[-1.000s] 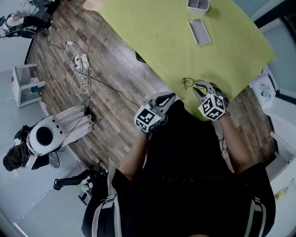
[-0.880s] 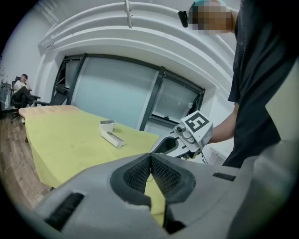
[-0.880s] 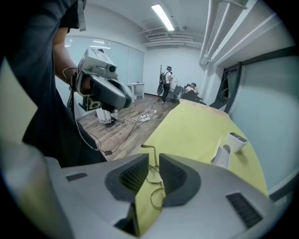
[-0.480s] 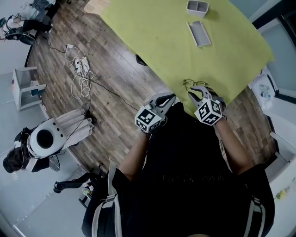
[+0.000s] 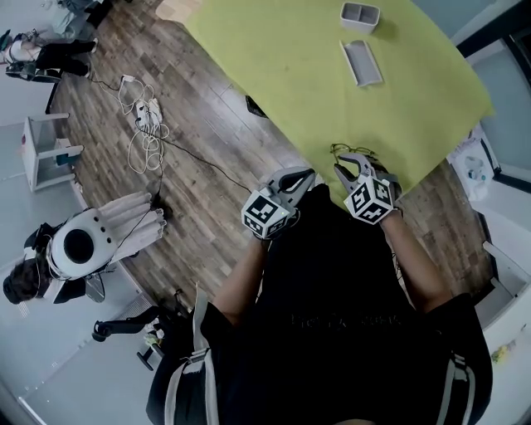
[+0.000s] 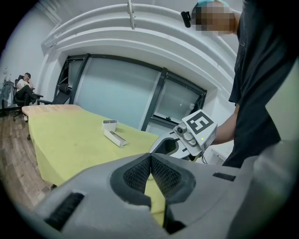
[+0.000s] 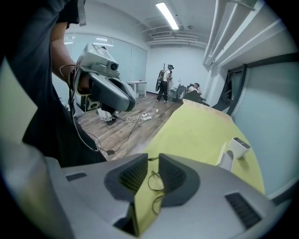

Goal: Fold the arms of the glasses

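Thin wire-framed glasses (image 5: 343, 151) lie on the yellow table (image 5: 282, 58) close to its near edge. In the right gripper view the glasses (image 7: 156, 183) show through the narrow gap between the jaws, lying on the cloth just beyond them. My right gripper (image 5: 352, 165) is open a little, right at the glasses; contact cannot be told. My left gripper (image 5: 297, 177) hangs to the left, off the table edge, apart from the glasses. Its pads meet at the tips in the left gripper view (image 6: 150, 159), so it is shut and holds nothing.
A long grey tray (image 5: 362, 61) and a small grey box (image 5: 359, 14) sit at the table's far end. White cables (image 5: 143, 124) lie on the wooden floor to the left, and a white round machine (image 5: 83, 241) stands lower left. People stand far down the room (image 7: 166, 81).
My right gripper has shifted left and slightly forward, closing in on the glasses. The left gripper has stayed where it was.
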A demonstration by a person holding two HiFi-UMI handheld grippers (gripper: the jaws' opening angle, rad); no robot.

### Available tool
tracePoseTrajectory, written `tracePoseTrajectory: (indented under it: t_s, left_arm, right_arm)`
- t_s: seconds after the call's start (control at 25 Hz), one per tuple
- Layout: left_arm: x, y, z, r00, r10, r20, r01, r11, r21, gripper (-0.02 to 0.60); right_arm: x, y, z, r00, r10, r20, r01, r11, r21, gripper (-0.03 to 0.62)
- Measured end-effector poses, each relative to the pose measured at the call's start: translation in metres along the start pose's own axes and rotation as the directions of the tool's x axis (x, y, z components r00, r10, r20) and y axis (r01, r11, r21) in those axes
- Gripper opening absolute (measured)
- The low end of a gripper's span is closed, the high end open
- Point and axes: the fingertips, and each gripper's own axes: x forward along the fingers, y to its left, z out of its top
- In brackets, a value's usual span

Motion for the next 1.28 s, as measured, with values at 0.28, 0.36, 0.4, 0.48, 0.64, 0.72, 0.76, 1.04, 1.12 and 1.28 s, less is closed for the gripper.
tracePoseTrajectory:
  t_s: [0.28, 0.36, 0.4, 0.48, 0.64, 0.72, 0.76, 1.04, 1.12, 1.28]
  left_arm:
    - [-0.004, 0.002, -0.004, 1.000, 0.011, -0.010, -0.011, 1.000, -0.003, 0.018]
    - [-0.002, 0.001, -0.002, 1.000, 0.006, -0.008, -0.006, 1.000, -0.002, 0.018]
    - [-0.001, 0.001, -0.001, 1.000, 0.004, -0.006, -0.004, 1.000, -0.003, 0.018]
    - [0.001, 0.000, -0.002, 1.000, 0.002, -0.005, -0.002, 1.000, -0.007, 0.018]
    - [0.004, -0.003, -0.004, 1.000, -0.015, -0.012, 0.015, 1.000, -0.014, 0.018]
    - [0.007, -0.005, -0.004, 1.000, -0.023, -0.013, 0.022, 1.000, -0.017, 0.018]
    - [0.008, -0.005, -0.004, 1.000, -0.025, -0.013, 0.025, 1.000, -0.017, 0.018]
    - [0.009, -0.003, -0.009, 0.999, -0.029, -0.031, 0.028, 0.999, -0.029, 0.018]
    - [0.009, -0.003, -0.010, 0.999, -0.032, -0.038, 0.031, 0.999, -0.031, 0.018]
    - [0.010, -0.004, -0.011, 0.998, -0.037, -0.050, 0.036, 0.999, -0.025, 0.018]
  right_arm:
    - [0.001, -0.002, -0.007, 1.000, 0.003, -0.029, -0.003, 1.000, 0.001, 0.054]
    - [-0.001, -0.003, -0.009, 1.000, 0.010, -0.025, -0.009, 1.000, 0.013, 0.051]
    - [-0.001, -0.003, -0.010, 1.000, 0.011, -0.024, -0.011, 1.000, 0.018, 0.049]
    - [-0.003, -0.005, -0.014, 1.000, 0.009, -0.023, -0.008, 0.999, 0.033, 0.048]
    - [-0.008, -0.009, -0.023, 1.000, 0.001, -0.022, 0.001, 0.997, 0.074, 0.048]
    - [-0.011, -0.011, -0.032, 1.000, -0.002, -0.026, 0.005, 0.996, 0.094, 0.048]
    - [-0.013, -0.013, -0.037, 0.999, -0.005, -0.032, 0.008, 0.995, 0.104, 0.048]
    - [-0.020, -0.021, -0.077, 0.995, -0.030, -0.100, 0.045, 0.988, 0.151, 0.048]
    - [-0.019, -0.021, -0.085, 0.993, -0.030, -0.114, 0.048, 0.986, 0.158, 0.048]
    - [-0.017, -0.023, -0.098, 0.990, -0.033, -0.135, 0.056, 0.984, 0.171, 0.046]
